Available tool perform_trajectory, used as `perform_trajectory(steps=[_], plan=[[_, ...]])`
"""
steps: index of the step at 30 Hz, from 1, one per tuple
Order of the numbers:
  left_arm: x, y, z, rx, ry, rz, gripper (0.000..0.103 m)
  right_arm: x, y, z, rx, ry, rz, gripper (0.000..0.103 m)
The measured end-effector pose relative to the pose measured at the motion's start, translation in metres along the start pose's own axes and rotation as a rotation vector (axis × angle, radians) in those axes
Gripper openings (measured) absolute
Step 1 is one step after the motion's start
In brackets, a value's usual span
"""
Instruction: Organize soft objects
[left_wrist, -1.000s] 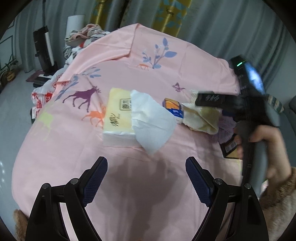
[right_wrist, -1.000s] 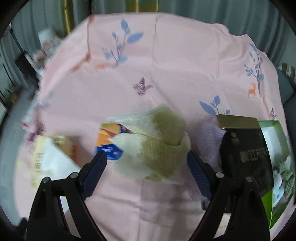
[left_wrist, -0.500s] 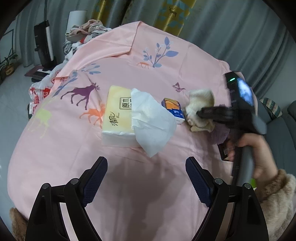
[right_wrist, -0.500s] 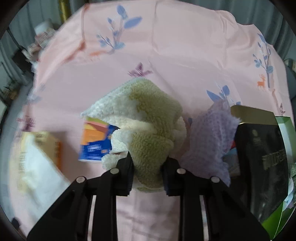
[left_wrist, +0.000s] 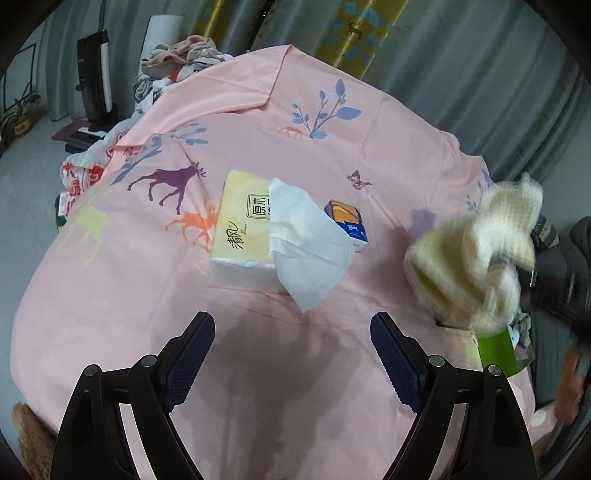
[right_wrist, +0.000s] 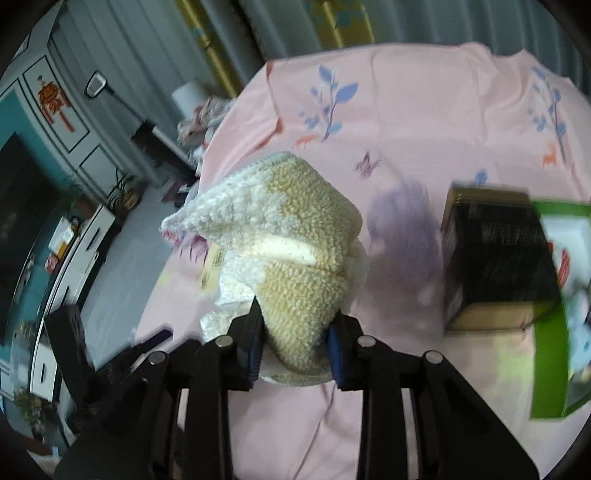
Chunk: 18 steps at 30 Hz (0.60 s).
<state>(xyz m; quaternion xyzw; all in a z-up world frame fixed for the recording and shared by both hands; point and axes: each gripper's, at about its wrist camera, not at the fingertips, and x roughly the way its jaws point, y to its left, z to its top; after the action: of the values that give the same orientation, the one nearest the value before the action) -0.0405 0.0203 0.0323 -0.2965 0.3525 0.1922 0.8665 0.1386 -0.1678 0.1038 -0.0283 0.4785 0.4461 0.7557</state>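
My right gripper (right_wrist: 294, 345) is shut on a fluffy cream and tan cloth (right_wrist: 295, 236) and holds it lifted above the pink sheet. The same cloth (left_wrist: 476, 254) shows blurred at the right of the left wrist view. My left gripper (left_wrist: 291, 354) is open and empty above bare pink sheet, in front of a yellow tissue pack (left_wrist: 242, 229) with a white tissue (left_wrist: 308, 240) sticking out. A purple soft cloth (right_wrist: 402, 225) lies on the sheet beside a black box (right_wrist: 495, 258).
A small blue and orange tissue packet (left_wrist: 347, 223) lies right of the tissue pack. A green box (right_wrist: 554, 306) stands at the right edge next to the black box. A pile of clothes (left_wrist: 177, 62) sits beyond the far left of the bed.
My right gripper closed on the fluffy cloth and lifted it off the sheet, moving back and to the right. The purple cloth stayed on the sheet. My left gripper stayed open.
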Motion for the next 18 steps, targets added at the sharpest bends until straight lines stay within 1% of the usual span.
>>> perform_trajectory(steps=[3,6,7,9,12,13,14,18], plan=[[0.002,-0.003,-0.003,0.007,0.013,-0.009,0.087,0.024,0.002,-0.033,0.003,0.085,-0.019,0.032],[0.006,-0.007,-0.007,0.018,0.035,-0.033,0.087,0.053,-0.001,-0.055,0.004,0.175,-0.037,0.034],[0.006,-0.008,-0.008,0.02,0.038,-0.036,0.087,0.06,-0.001,-0.059,0.01,0.193,-0.049,0.036],[0.009,-0.012,-0.011,0.03,0.05,-0.038,0.087,0.07,-0.003,-0.069,0.017,0.23,-0.066,0.043],[0.01,-0.017,-0.014,0.047,0.058,-0.039,0.087,0.069,-0.006,-0.071,0.047,0.229,-0.025,0.058],[0.01,-0.019,-0.015,0.053,0.06,-0.042,0.087,0.063,-0.007,-0.07,0.056,0.22,-0.004,0.068],[0.011,-0.02,-0.016,0.056,0.063,-0.045,0.087,0.058,-0.007,-0.07,0.059,0.209,0.006,0.074],[0.015,-0.024,-0.018,0.06,0.086,-0.073,0.087,0.027,-0.018,-0.062,0.084,0.126,0.015,0.078]])
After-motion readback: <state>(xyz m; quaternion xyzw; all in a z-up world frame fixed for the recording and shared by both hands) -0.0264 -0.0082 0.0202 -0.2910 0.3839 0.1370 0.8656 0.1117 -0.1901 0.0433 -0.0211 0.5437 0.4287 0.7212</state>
